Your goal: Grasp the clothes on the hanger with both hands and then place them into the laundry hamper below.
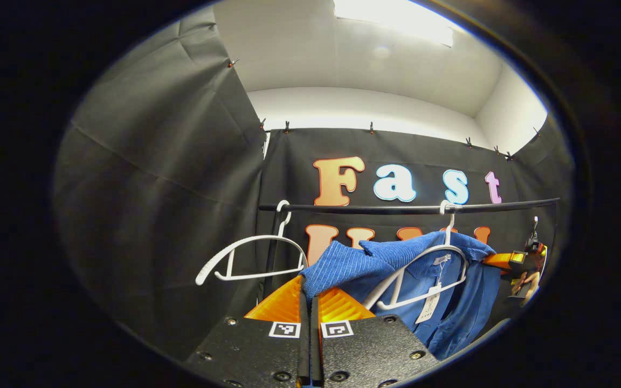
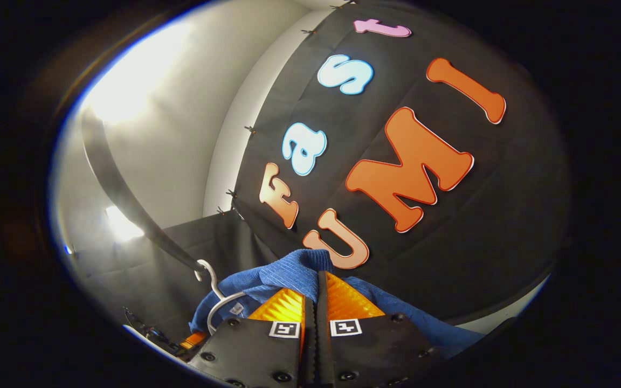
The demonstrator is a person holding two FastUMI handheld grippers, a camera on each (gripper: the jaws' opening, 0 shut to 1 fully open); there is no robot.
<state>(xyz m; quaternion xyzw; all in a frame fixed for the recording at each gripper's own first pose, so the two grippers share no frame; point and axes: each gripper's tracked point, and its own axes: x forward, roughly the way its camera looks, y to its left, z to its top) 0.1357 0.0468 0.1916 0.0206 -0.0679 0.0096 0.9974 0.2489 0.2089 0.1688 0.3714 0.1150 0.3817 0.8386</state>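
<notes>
Writing: a white paper tag (image 1: 430,306) hangs from the blue ribbed-collar garment (image 1: 440,291); its print is too small to read.
Landmark: a black horizontal clothes rail (image 1: 375,208) crosses the booth.
Garment: it hangs below the rail on a white plastic hanger (image 1: 423,269), whose hook is over the rail; the collar is pulled off to one side.
Second hanger: a bare white plastic hanger (image 1: 246,258) hangs from the rail, apart from the garment.
Left hand-held gripper (image 1: 309,299): fingers closed together, pinching a fold of the blue collar below the rail.
Right hand-held gripper (image 2: 316,302): fingers closed together with blue fabric (image 2: 289,277) caught between them, just under the rail (image 2: 122,199) and beside the white hanger (image 2: 219,302).
Hard to make out: at the far end of the rail, the other hand-held gripper (image 1: 521,258) and the hand holding it (image 1: 526,281) are small and cut off at the edge; the garment's lower part is cut off.
</notes>
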